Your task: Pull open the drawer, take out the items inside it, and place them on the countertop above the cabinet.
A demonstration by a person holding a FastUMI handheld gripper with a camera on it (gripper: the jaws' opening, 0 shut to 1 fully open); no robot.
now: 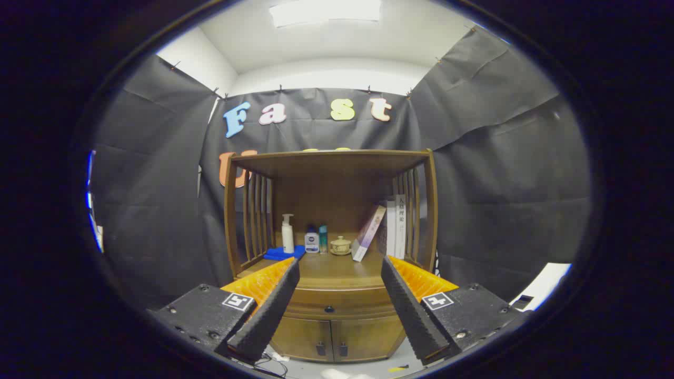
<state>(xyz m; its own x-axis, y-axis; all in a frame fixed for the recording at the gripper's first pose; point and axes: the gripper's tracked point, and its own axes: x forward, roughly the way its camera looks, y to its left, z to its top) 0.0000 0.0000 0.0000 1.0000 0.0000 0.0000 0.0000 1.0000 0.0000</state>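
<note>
Drawer (329,304) is closed, flush in the front of the wooden cabinet (330,247), just under the countertop (337,269). Small dark knob (329,309) sits at the drawer's middle. Whatever lies inside is hidden.

Gripper (337,305) hangs in front of the cabinet, well apart from it, fingers spread wide with nothing between them but the view of the drawer front. Not touching anything. The drawer and knob show in the gap between the two fingers, beyond the tips.

Below the drawer, two cabinet doors (333,339), shut, each with a small dark handle near the centre seam.

On the countertop, toward the back: a blue cloth (281,253) at the left, a white pump bottle (287,234) standing upright by it, then a small white bottle with dark label (311,241), a slim teal bottle (323,238) just beside that, and a small lidded ceramic cup (340,246). To the right, a book (368,233) leans tilted against upright books (396,226). Slatted wooden sides and a flat wooden top shelf (331,156) frame the countertop.

Black cloth walls surround the cabinet. White ceiling above with a light panel (325,11). Some cable (271,363) on the floor near the cabinet's lower left.
</note>
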